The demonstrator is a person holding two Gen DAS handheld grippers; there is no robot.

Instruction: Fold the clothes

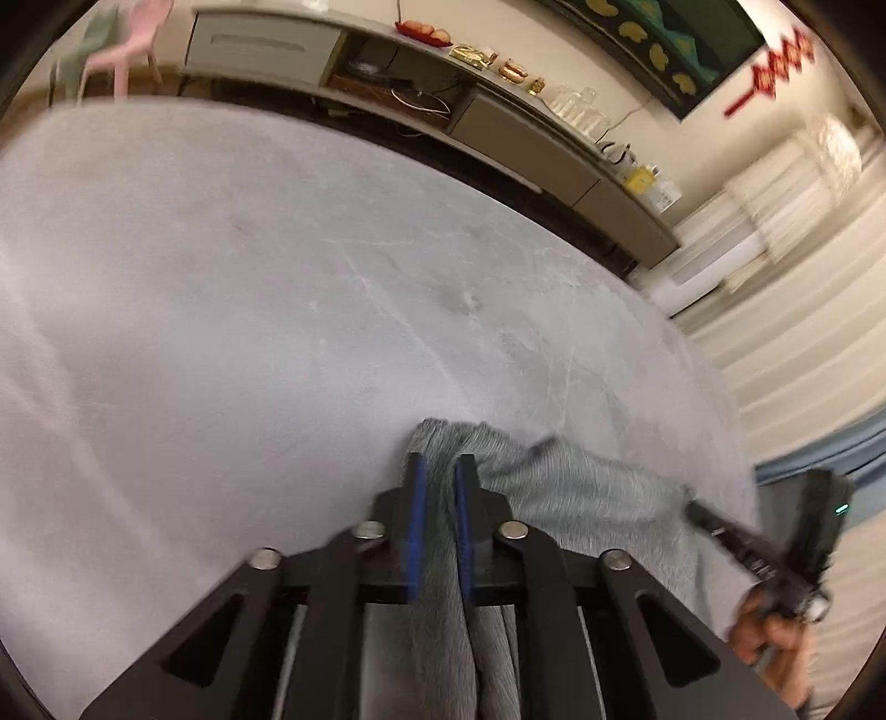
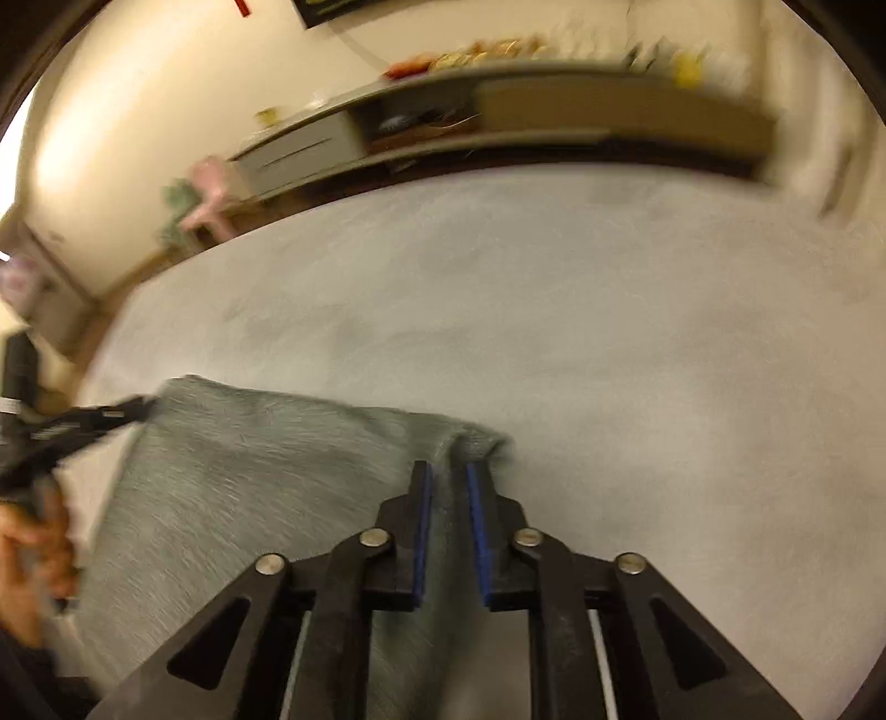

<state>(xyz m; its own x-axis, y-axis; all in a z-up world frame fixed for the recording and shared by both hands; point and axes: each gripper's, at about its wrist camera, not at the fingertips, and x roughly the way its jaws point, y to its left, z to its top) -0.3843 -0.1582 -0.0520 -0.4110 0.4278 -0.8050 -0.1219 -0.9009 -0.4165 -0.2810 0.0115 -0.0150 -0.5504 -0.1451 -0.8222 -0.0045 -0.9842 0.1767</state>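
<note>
A grey fuzzy garment (image 1: 581, 487) hangs stretched between both grippers over a pale grey surface (image 1: 277, 304). In the left wrist view my left gripper (image 1: 440, 465) is shut on one top corner, with cloth bunched between its blue pads. My right gripper (image 1: 692, 507) comes in from the right and pinches the other corner. From the right wrist view, my right gripper (image 2: 447, 471) is shut on a fold of the garment (image 2: 266, 471). There the left gripper (image 2: 141, 410) holds the far left corner. The cloth's lower part is hidden under the grippers.
A long low cabinet (image 1: 498, 122) with small items on top runs along the far wall beyond the surface. A pink chair (image 1: 133, 44) stands at the far left and pale curtains (image 1: 775, 332) hang on the right. A person's hand (image 2: 33, 554) grips the left tool.
</note>
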